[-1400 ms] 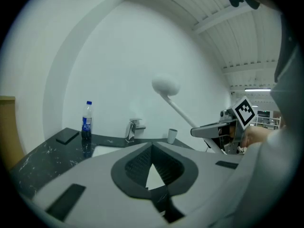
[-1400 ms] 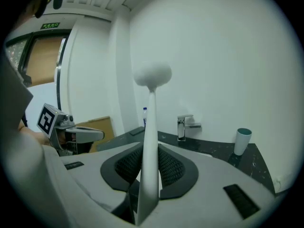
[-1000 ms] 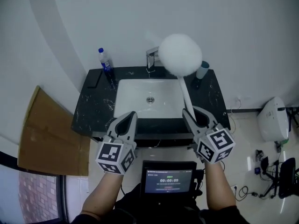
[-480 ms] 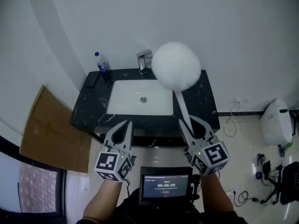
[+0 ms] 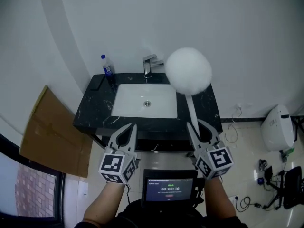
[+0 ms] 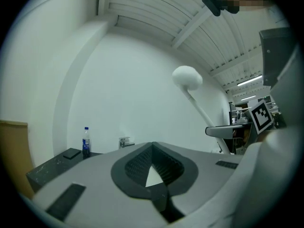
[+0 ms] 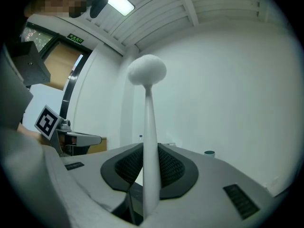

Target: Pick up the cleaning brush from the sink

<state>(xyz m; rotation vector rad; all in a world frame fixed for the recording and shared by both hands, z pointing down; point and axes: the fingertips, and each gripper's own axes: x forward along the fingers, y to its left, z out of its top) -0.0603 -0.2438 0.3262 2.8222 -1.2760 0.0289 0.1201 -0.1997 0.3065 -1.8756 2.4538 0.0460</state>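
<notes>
The cleaning brush has a round fluffy white head and a slim white handle. My right gripper is shut on the handle's lower end and holds the brush upright, its head up in front of the wall, above the counter's right part. The brush also shows at the right of the left gripper view, brush. My left gripper is shut with nothing between its jaws, held in front of the vanity's front edge. The white sink lies behind both grippers with nothing in its basin.
A black marble counter surrounds the sink. On it stand a chrome tap, a blue-capped bottle, a dark phone-like slab and a teal cup. Cardboard leans at the left. A screen hangs below my hands.
Both grippers and the brush have drawn back from the vanity; the sink looks smaller and farther off. The brush head stands higher against the wall. Both grips are unchanged.
</notes>
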